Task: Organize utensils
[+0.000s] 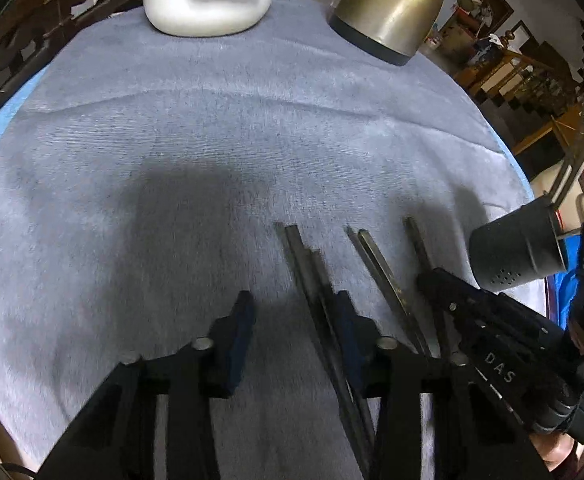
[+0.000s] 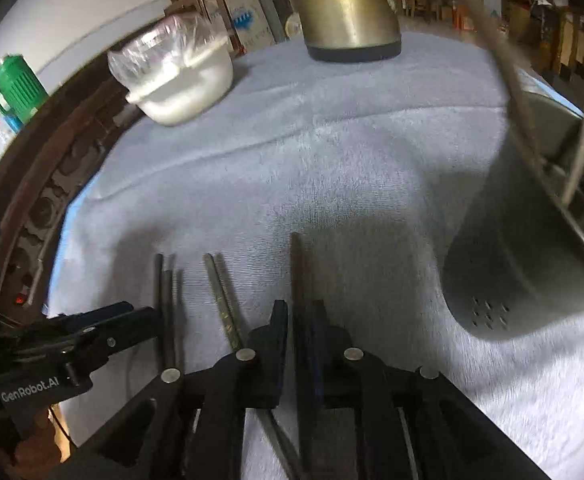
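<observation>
Left of the metal holder [image 2: 532, 264], on a towel-covered tabletop [image 1: 211, 128]: five dark chopsticks lying roughly parallel, tips pointing away from the cameras.

- Just beside the holder: single chopstick [image 2: 296, 264], with the right tongs [image 2: 298, 312] nearly together around it, seemingly pinching it close to the cloth.
- Further from the holder: middle pair of chopsticks [image 1: 376, 264], untouched, flat on the towel.
- Furthest from the holder: far pair of chopsticks [image 1: 302, 260], with the left tongs [image 1: 295, 304] standing apart above it, that pair running under the finger nearer the holder, nothing gripped.

Holder tipped toward its side, perforated base facing the cameras, wire handle arching up behind it. Hard to tell whether anything sits inside.

Judged progress: early. No chopstick visibly in the holder; all five in view left to gather and drop in, and probably the holder to be stood upright.

Room to move: wide bare towel beyond the chopstick tips. Brass-coloured kettle [image 1: 392, 4] and white bowl [image 1: 203, 4] covered in plastic film well beyond the holder, at the far rim, clear of the work. Tabletop edge just past the holder, so little margin on that side. Both tongs close together over the sticks, some risk of bumping each other.
</observation>
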A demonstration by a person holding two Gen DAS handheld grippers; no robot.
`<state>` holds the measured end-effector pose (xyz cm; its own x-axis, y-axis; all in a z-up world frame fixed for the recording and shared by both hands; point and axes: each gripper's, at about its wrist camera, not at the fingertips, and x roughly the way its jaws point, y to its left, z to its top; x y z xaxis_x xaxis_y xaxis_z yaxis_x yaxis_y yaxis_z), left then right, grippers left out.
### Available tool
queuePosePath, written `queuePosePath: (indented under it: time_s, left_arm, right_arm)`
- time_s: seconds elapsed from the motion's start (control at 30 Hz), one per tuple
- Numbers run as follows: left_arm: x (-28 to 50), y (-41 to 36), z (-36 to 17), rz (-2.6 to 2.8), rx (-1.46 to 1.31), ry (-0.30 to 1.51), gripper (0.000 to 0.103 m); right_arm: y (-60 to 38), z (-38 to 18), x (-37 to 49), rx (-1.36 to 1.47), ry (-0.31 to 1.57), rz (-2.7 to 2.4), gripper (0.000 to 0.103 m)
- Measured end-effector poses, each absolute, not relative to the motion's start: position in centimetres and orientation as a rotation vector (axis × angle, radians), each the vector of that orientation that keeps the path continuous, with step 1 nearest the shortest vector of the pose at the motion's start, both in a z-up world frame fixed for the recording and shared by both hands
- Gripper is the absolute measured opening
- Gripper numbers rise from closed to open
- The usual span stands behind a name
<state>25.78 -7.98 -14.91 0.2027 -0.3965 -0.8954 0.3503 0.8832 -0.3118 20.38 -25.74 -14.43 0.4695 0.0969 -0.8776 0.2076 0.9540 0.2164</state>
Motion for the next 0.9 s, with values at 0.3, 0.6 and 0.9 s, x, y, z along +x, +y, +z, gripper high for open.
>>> queuePosePath:
  time_s: [0.3, 0.6, 0.9]
  left_arm:
    - [27.5, -9.7, -14.9, -0.575, 0.033, 1.218, 0.014]
    - [26.2, -8.0, -13.2, -0.587, -0.022, 1.167, 0.007]
    - [22.2, -5.7, -6.2, -0.591, -0.107, 0.977, 0.007]
  right_arm:
    - [-25.3, -14.5, 22.2, 0.234, 1.077, -0.046, 0.013]
    - [-26.7, -13.4, 19.3, 0.354, 0.996, 0.005, 0.006]
    - [-27.2, -8.1, 13.8, 0.395, 0.767, 0.085, 0.006]
